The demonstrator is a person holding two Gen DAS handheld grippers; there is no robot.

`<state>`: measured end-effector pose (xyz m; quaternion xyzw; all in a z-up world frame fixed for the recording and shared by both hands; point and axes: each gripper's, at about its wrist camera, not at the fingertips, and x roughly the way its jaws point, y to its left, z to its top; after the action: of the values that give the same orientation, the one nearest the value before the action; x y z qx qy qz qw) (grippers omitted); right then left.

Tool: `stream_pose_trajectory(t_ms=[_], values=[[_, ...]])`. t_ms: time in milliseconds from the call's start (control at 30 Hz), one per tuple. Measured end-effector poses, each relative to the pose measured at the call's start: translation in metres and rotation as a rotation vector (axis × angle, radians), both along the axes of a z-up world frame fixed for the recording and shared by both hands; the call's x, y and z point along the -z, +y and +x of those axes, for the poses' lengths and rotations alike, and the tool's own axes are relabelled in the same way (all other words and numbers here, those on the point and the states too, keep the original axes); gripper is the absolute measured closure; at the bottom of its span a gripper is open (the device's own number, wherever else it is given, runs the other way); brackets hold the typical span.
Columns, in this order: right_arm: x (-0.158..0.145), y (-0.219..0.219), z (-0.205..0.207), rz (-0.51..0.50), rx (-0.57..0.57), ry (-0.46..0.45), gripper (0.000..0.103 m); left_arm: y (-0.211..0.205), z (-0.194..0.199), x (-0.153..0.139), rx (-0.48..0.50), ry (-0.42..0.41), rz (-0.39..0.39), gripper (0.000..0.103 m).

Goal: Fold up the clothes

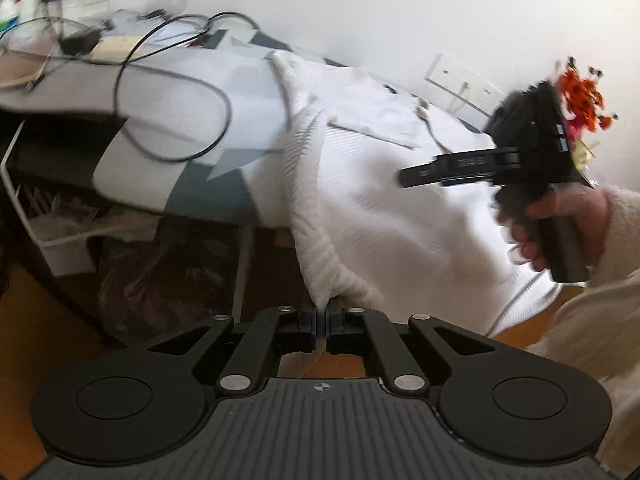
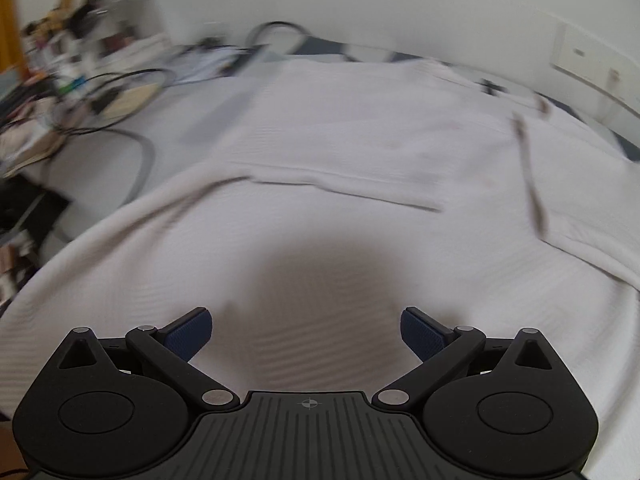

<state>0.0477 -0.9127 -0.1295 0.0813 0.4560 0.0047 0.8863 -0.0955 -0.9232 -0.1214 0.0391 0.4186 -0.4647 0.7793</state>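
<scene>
A white ribbed garment (image 1: 360, 152) lies spread over the table, one edge hanging past the near side. My left gripper (image 1: 323, 314) is shut on that hanging ribbed hem, which rises from the jaws in a taut strip. In the left wrist view the right gripper (image 1: 404, 178) hovers over the garment at the right, held by a hand in a white sleeve, seen side-on and blurred. From the right wrist view, my right gripper (image 2: 306, 330) stands open just above the white garment (image 2: 320, 152), with only its shadow between the blue pads (image 2: 192, 330).
Black cables (image 1: 168, 92), an adapter and papers clutter the table's left part on a grey-and-white cloth (image 1: 188, 120). Below the table stand a white basket (image 1: 60, 236) and a dark bag on a wooden floor. A wall socket plate (image 1: 460, 76) and orange flowers (image 1: 580, 96) are at the right.
</scene>
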Motion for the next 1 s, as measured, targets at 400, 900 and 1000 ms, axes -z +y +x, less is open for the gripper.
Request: stream_pose_trajectory(t_ms=[400,900,1000], values=[[0.020,0.057,0.027,-0.103,-0.232,-0.006,0.001,-0.048,-0.039,0.002,0.229,-0.126,0.149,0.099],[0.003,-0.016,0.106,0.374,-0.032,-0.015,0.045,-0.082,-0.056,0.036,0.349,-0.092,0.218,0.099],[0.006,-0.004,0.113,0.312,-0.066,-0.017,0.098,-0.086,-0.058,0.042,0.362,-0.094,0.226,0.099]])
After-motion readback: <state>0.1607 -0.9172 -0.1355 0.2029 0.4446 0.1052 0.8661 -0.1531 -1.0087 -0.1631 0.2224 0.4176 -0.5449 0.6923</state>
